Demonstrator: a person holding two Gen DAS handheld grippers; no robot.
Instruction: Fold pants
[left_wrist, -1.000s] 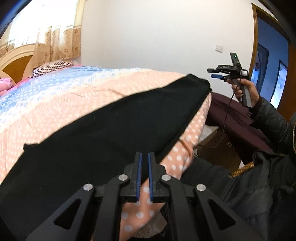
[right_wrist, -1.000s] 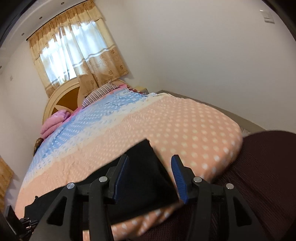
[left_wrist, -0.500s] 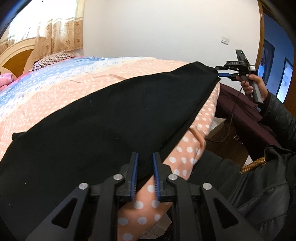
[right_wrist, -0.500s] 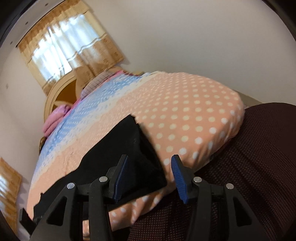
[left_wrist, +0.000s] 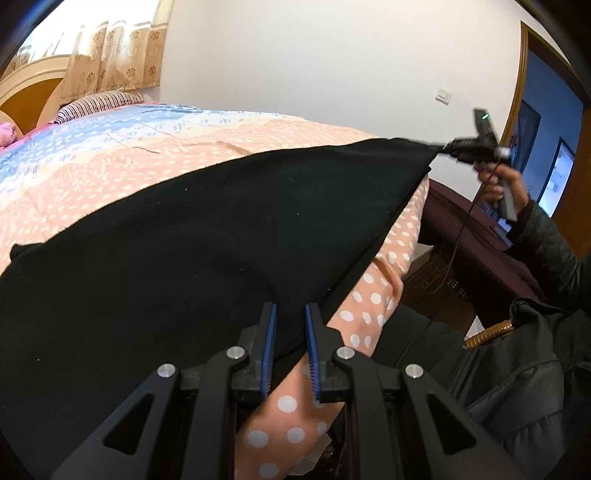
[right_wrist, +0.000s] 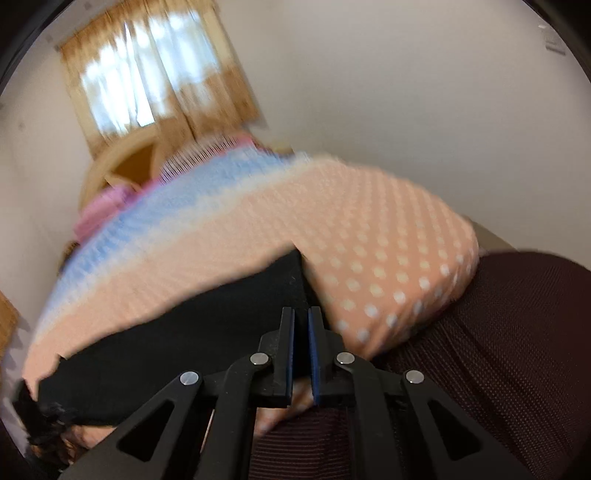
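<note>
Black pants (left_wrist: 221, 240) lie spread lengthwise along the near edge of a peach polka-dot quilt (left_wrist: 147, 155). My left gripper (left_wrist: 290, 308) sits low over the pants' near hem, its blue pads a narrow gap apart; the black edge lies between them without being pinched. At the far end, my right gripper (left_wrist: 448, 149), held in a hand, meets the pants' corner. In the blurred right wrist view the right gripper (right_wrist: 301, 312) is shut on the black pants (right_wrist: 184, 343), with fabric between its pads, beside the quilt (right_wrist: 332, 229).
A dark maroon cover (left_wrist: 480, 240) lies beyond the bed's end, also in the right wrist view (right_wrist: 498, 332). Wicker furniture (left_wrist: 487, 328) and a dark jacket (left_wrist: 517, 369) are at lower right. A striped pillow (left_wrist: 96, 103) and a wooden headboard (left_wrist: 22, 96) are far left.
My right gripper's jaws have closed from wide apart onto the pants' corner. The left jaws have parted a little and sunk over the pants' near edge.
</note>
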